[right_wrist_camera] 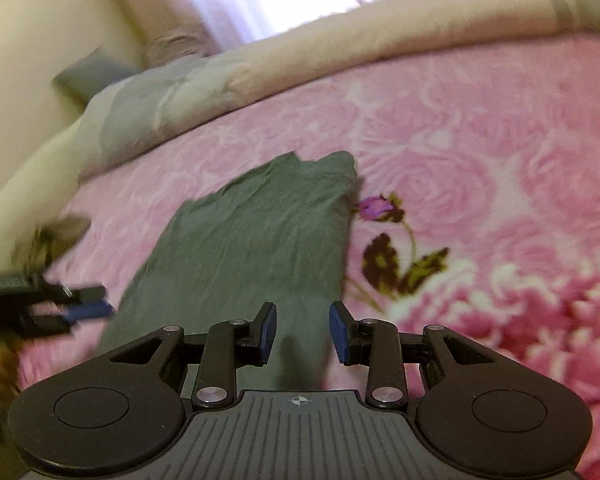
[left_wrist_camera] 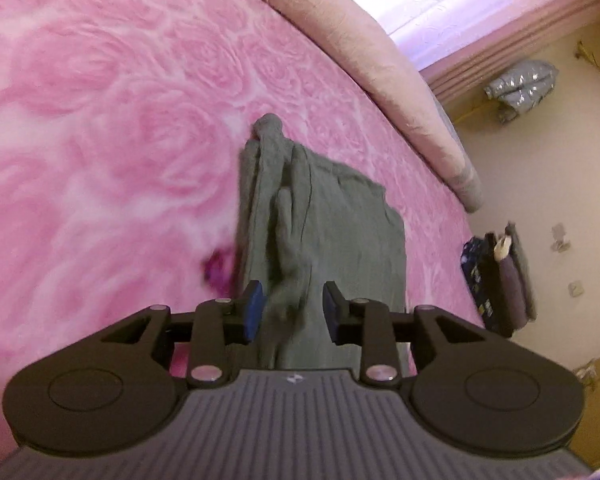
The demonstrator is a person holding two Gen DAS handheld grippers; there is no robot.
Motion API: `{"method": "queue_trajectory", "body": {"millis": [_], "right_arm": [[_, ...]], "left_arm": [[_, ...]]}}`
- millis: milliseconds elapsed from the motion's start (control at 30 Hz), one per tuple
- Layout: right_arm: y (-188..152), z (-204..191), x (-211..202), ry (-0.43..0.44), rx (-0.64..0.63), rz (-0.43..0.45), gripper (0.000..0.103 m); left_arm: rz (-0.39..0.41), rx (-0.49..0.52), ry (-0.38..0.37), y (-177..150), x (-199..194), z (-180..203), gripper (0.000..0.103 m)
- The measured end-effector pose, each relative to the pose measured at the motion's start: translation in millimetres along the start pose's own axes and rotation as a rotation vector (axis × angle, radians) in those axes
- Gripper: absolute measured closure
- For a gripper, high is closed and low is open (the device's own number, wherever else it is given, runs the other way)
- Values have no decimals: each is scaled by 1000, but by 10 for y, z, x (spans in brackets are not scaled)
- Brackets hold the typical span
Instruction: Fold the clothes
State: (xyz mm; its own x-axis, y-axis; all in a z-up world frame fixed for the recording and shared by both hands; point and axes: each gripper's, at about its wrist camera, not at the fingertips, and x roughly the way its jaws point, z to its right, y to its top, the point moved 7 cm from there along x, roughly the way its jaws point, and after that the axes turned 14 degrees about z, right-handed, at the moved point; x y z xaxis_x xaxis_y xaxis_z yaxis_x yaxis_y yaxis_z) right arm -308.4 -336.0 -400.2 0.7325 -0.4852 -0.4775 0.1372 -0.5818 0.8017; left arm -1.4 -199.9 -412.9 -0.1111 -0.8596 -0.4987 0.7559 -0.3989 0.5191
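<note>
A grey garment (left_wrist_camera: 320, 220) lies folded on the pink blanket (left_wrist_camera: 100, 120), bunched along one edge. Both grippers, left (left_wrist_camera: 293, 310) and right (right_wrist_camera: 303, 330), hang over its near end, jaws parted and gripping nothing

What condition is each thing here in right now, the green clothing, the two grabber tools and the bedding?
Green garment: folded, lying flat on the blanket, held by neither tool.
Left gripper: fingers apart.
Right gripper: fingers apart.
Pink rose blanket: spread over the bed.
Beige quilt: bunched along the far edge.
</note>
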Motion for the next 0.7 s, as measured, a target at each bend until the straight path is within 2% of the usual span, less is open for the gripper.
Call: {"method": "queue_trajectory", "body": {"millis": [167,200,233,267,333,433,467,500,567,700], "right_arm": [[-304,-275,-435,18,-244,1,69],[-357,-351,-503,26,-293,8,61],[-406,-443,-567,39,-348,17,48],[-439,-521,-615,48,-394,33,25],[-512,-674,-676,53,-508,63,26],[-642,-803,-692,31,-658,65,26],[-692,-839,-692,28,-712,64,30],[-750,-867,-693,22,-765,60,42],[-846,-894,-648,4,-863,47,53],[-1026,-917,-570,-16,-1018,15,53]], "left_arm": [[12,-117,15,-408,-484,-81,76],[18,-154,15,-487,-518,-103,75],[25,-185,21,-550,-531,-126,74],[33,-206,29,-594,-538,-148,74],[48,-248,46,-661,-517,-186,74],[79,-281,67,-683,-481,-233,74],[89,-288,66,-696,-488,-243,74],[101,-300,67,-691,-475,-247,74],[110,-313,69,-683,-454,-253,74],[121,-339,76,-698,-443,-289,74]]}}
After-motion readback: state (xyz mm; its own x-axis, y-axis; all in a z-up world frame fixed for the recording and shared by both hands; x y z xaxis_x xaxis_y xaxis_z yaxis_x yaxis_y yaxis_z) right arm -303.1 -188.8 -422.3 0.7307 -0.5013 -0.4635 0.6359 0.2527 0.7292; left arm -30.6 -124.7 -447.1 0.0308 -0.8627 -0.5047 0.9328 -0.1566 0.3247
